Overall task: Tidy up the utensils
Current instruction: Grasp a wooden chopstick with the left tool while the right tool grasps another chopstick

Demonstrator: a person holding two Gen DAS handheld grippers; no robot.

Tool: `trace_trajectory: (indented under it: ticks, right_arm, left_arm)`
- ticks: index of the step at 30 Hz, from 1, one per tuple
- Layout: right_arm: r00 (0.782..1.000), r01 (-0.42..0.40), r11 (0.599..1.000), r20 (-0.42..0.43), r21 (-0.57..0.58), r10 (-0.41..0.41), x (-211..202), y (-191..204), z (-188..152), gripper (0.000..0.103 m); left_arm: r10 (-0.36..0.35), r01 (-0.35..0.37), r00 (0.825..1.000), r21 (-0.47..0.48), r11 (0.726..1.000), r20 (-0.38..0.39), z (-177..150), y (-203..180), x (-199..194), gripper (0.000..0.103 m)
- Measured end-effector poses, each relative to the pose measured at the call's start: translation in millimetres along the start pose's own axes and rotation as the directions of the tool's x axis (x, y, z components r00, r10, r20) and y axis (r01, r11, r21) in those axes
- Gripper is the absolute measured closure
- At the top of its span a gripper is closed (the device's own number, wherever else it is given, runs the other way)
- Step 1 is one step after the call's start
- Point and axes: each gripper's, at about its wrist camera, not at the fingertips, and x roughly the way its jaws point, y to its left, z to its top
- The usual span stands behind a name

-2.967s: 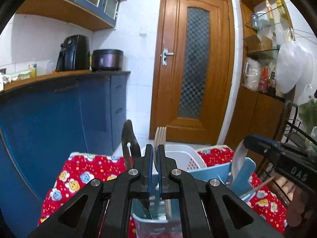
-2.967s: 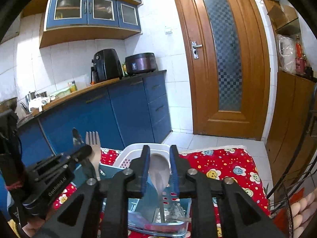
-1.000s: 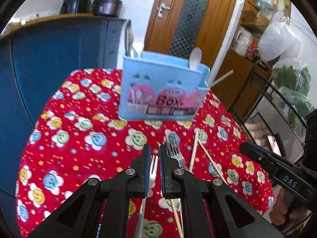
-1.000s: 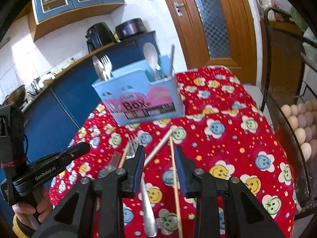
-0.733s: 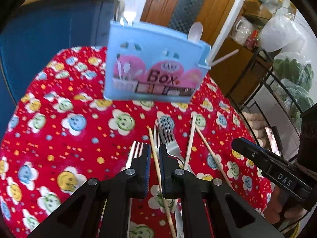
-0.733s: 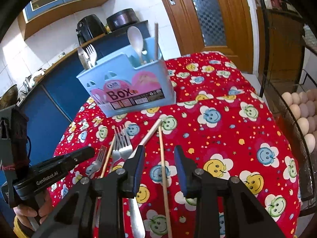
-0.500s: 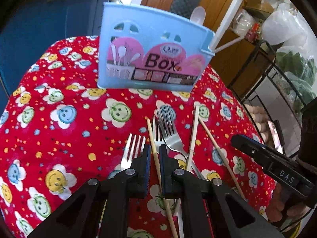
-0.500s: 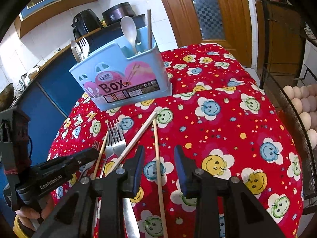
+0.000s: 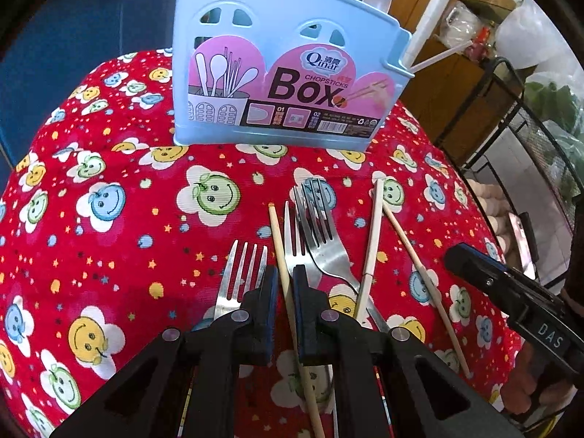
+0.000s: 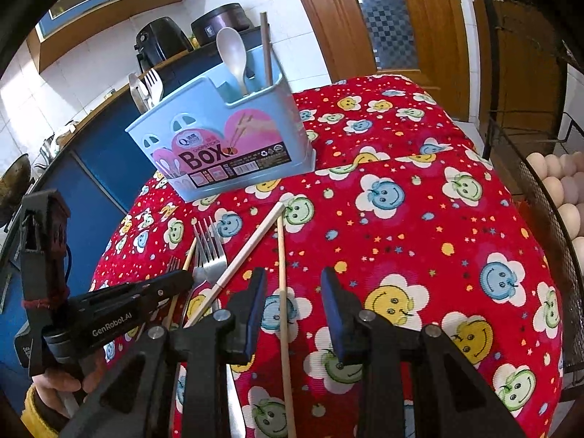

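A red smiley-flower cloth covers the table, and at its far side stands the blue utensil box, a white spoon, a chopstick and forks poking out of it. In front of the box lie three forks and loose chopsticks, close together. The left hand-held gripper hangs low with its jaws nearly closed either side of a wooden chopstick, though actual contact is hard to judge, while the right hand-held gripper is spread wide over another chopstick, gripping nothing.
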Motion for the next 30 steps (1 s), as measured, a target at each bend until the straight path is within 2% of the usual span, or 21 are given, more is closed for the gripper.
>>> trace_trajectory:
  ticks: [5, 10, 15, 20, 30]
  right_arm:
    - [1.000, -0.002, 1.000, 0.002, 0.007, 0.002, -0.3, -1.8, -0.5, 0.070]
    - [1.000, 0.001, 1.000, 0.008, -0.001, -0.001, -0.4, 3.1, -0.4, 0.070]
    - [1.000, 0.003, 1.000, 0.008, 0.002, -0.003, 0.0, 11.8, 1.5, 0.070]
    - [1.000, -0.006, 1.000, -0.014, 0.018, 0.006, 4.8, 19.5, 5.2, 0.070]
    - [0.996, -0.033, 0.999, -0.082, 0.024, 0.035, 22.1, 33.4, 11.0, 0.070]
  left_arm:
    - [-0.006, 0.006, 1.000, 0.006, 1.000, -0.013, 0.6, 3.8, 0.3, 0.095]
    - [-0.044, 0.043, 0.999, -0.019, 0.999, -0.018, -1.4, 12.3, -1.4, 0.095]
    - [-0.044, 0.045, 0.998, 0.019, 0.999, -0.036, 0.9, 11.3, 1.6, 0.093]
    - [-0.049, 0.052, 0.997, 0.046, 0.998, -0.065, 8.7, 9.0, 7.1, 0.092]
    - [-0.121, 0.122, 0.988, 0.009, 0.992, -0.095, 6.8, 24.6, 4.6, 0.092]
